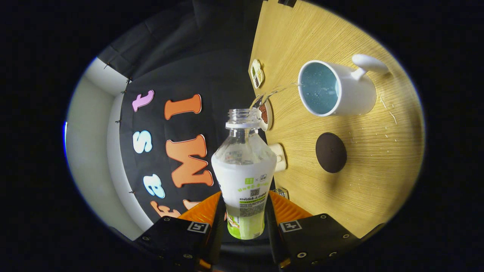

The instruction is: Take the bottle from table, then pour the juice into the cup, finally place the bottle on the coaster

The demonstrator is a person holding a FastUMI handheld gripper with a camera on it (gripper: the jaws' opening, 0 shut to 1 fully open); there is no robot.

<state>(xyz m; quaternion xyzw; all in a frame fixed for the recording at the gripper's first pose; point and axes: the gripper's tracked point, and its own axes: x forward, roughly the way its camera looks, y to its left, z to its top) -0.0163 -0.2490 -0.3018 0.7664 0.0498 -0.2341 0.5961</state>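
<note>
The bottle [244,166] is clamped between both fingers of the hand-held gripper [245,211] and tipped sideways so that juice is streamed into the cup [332,88].

One bottle [244,170], uncapped, clamped between two gripper [245,223] fingers. One white cup [336,88] on wooden table [378,170], beyond bottle mouth. One round dark coaster [331,152] near cup. Three small dishes left of cup along table edge: one [257,73], two [266,113], three [278,156].
</note>
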